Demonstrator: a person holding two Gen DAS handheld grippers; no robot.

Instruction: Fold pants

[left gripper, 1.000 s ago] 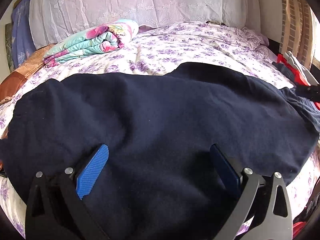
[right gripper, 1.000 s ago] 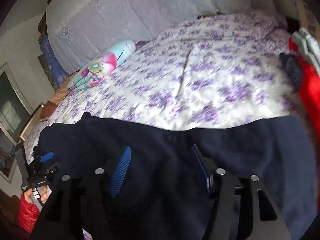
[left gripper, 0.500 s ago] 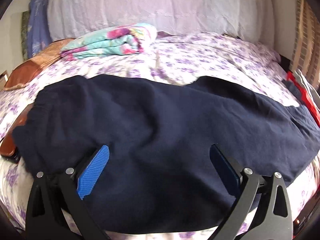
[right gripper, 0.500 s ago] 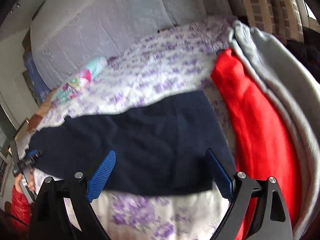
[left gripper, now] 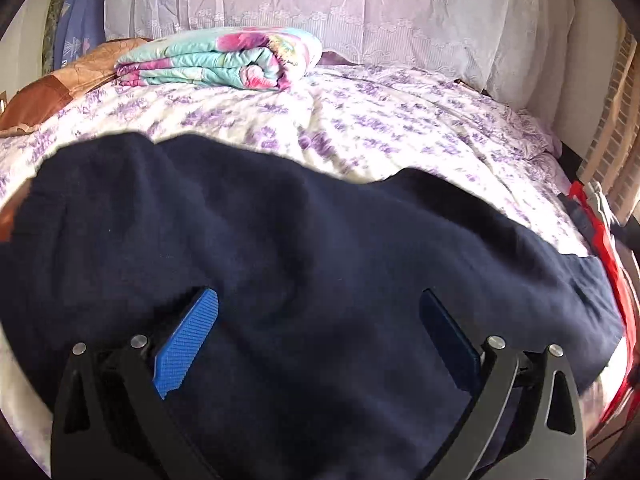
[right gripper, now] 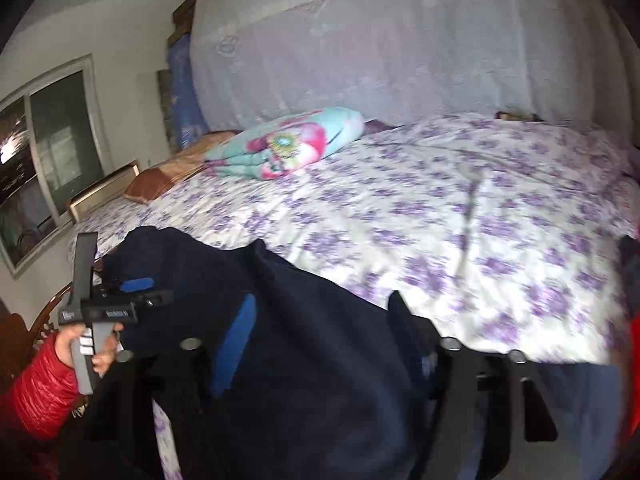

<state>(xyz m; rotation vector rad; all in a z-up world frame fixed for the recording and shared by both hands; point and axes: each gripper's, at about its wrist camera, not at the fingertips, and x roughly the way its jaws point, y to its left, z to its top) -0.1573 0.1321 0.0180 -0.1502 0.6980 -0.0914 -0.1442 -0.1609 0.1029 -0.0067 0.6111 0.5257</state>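
Dark navy pants [left gripper: 320, 240] lie spread across the near side of the bed with the purple-flowered sheet [left gripper: 400, 120]. My left gripper [left gripper: 320, 320] hovers just over their middle, open wide, blue pads apart and nothing pinched. In the right wrist view the pants [right gripper: 312, 320] rise in a soft ridge between the fingers of my right gripper [right gripper: 322, 340]. Its jaws are closing around that cloth, and the blue left pad [right gripper: 236, 340] still shows bare. A hand in a red sleeve [right gripper: 36, 392] holds the left gripper [right gripper: 146, 292] at the pants' left end.
A folded turquoise-and-pink blanket [left gripper: 224, 60] sits at the head of the bed before lace-covered pillows [left gripper: 360, 12]. A brown cushion [left gripper: 52, 96] lies far left. Red and grey clothes [left gripper: 600, 216] are piled at the bed's right edge. A window [right gripper: 40, 152] is on the left wall.
My right gripper swung from the pants' right end, beside the red garment, back left over their middle; its jaws widened, then narrowed. The left gripper rolled slightly and stayed open over the pants.
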